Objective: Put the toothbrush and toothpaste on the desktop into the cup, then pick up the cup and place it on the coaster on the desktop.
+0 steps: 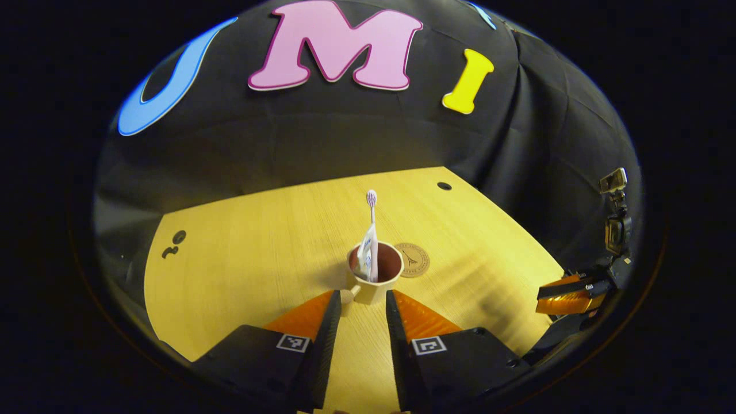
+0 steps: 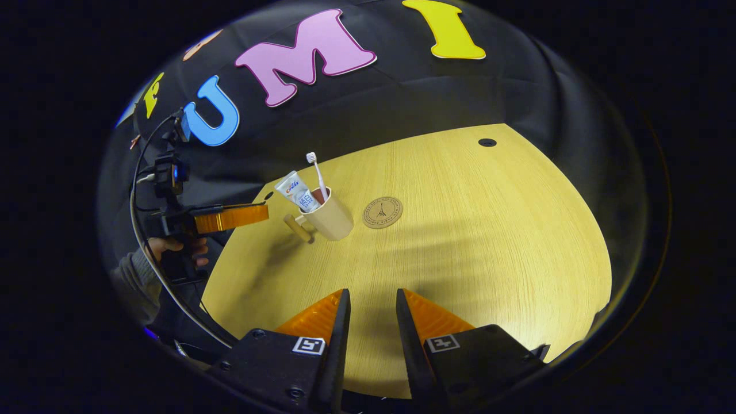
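Note:
A beige cup (image 1: 374, 284) with a side handle (image 1: 346, 296) stands upright on the wooden desktop (image 1: 259, 270). Inside it stand a white toothbrush (image 1: 372, 213), head up, and a white toothpaste tube (image 1: 366, 250). A round brown coaster (image 1: 414, 260) lies just behind and right of the cup, with nothing on it. My left gripper (image 1: 362, 302) is open, its fingertips just short of the cup, the handle by the left fingertip. In the right gripper view the cup (image 2: 332, 217), coaster (image 2: 383, 213) and left gripper (image 2: 261, 214) show. My right gripper (image 2: 371, 299) is open over bare desktop, well away from the cup.
The desktop has small round cable holes (image 1: 444, 186) (image 1: 179, 236) near its far edge. A hand in a grey sleeve (image 2: 172, 247) holds the left gripper at the table's left edge. The right gripper (image 1: 543, 299) sits at the table's right edge. The black cloth wall stands behind the table.

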